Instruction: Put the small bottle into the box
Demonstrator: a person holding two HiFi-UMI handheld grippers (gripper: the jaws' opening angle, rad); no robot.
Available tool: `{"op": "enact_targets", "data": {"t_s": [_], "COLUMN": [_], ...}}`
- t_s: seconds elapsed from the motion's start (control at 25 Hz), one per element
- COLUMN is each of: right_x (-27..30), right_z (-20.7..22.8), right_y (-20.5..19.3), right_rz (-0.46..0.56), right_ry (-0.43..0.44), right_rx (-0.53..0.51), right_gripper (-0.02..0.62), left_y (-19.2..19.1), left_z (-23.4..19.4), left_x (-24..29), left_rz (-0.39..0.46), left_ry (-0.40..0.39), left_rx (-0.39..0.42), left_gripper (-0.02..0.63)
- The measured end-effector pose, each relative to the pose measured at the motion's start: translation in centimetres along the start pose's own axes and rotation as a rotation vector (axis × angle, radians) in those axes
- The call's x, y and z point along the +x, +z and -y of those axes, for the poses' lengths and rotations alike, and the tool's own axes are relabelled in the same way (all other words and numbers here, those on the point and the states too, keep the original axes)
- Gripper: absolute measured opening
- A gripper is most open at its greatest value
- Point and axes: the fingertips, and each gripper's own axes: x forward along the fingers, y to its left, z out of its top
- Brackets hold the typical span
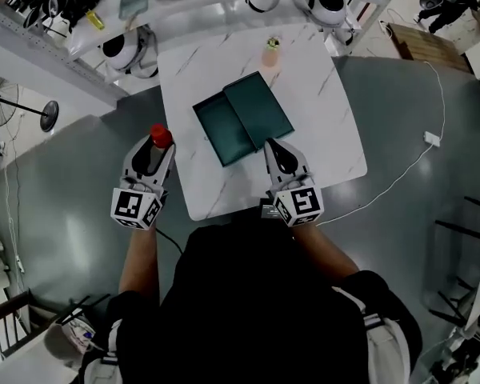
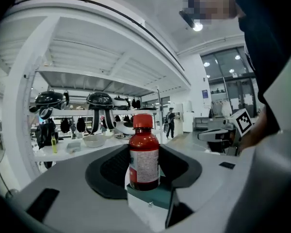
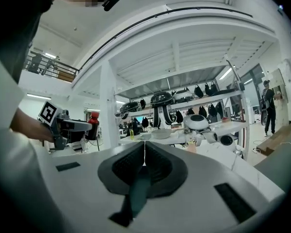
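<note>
My left gripper (image 1: 155,149) is shut on a small dark-red bottle (image 1: 160,137) with a red cap, just off the table's left edge. In the left gripper view the bottle (image 2: 144,157) stands upright between the black pads (image 2: 111,169). An open dark green box (image 1: 244,118) lies in the middle of the white marble table (image 1: 320,110). My right gripper (image 1: 274,146) hovers over the table's near edge, right beside the box's near corner. Its jaws meet in a thin line in the right gripper view (image 3: 144,155), with nothing between them.
A small peach-coloured bottle (image 1: 270,53) stands at the table's far edge. White shelving with helmets, cables and a bowl (image 3: 160,132) runs behind the table. A white cable and plug (image 1: 432,139) lie on the grey floor at the right.
</note>
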Motion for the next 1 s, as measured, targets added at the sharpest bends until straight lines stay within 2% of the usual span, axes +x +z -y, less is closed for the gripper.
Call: {"op": "enact_targets", "data": {"t_s": [0.08,0.24,0.48,0.56,0.84,1.0], "right_x": [0.6,0.9,0.7,0.5,-0.4,-1.4], "right_z": [0.5,1.8,4.2,4.8,6.0,6.3], "right_y": [-0.1,-0.4,-2.1,-2.7,-3.7,-4.5], "right_rz": [-0.009,-0.021,-0.051,-0.058,-0.082,-0.098], "right_ry": [0.001,-0.024,-0.107,-0.144,-0.267,-0.317], "right_rx": [0.010,0.026,0.031,0.038,0.093,0.103], "right_gripper": [0.032,0.032,0.032,0.032,0.032,0.032], "left_y": [0.1,-1.1,-4.0,-5.5,-10.5,-13.7], "left_z": [0.2,1.3,2.8,3.6,6.8,8.4], "left_x": [1.9,5.3,9.5,10.8,12.9,13.0], "left_rz": [-0.051,-0.167,-0.271,-0.298,-0.416,-0.484], "left_ry": [-0.067,-0.234,-0.475,-0.568,-0.916,-1.102], "left_rx": [0.096,0.352,0.640,0.707,0.837,0.950], "left_gripper": [0.206,0.206,0.206,0.206,0.206,0.206]}}
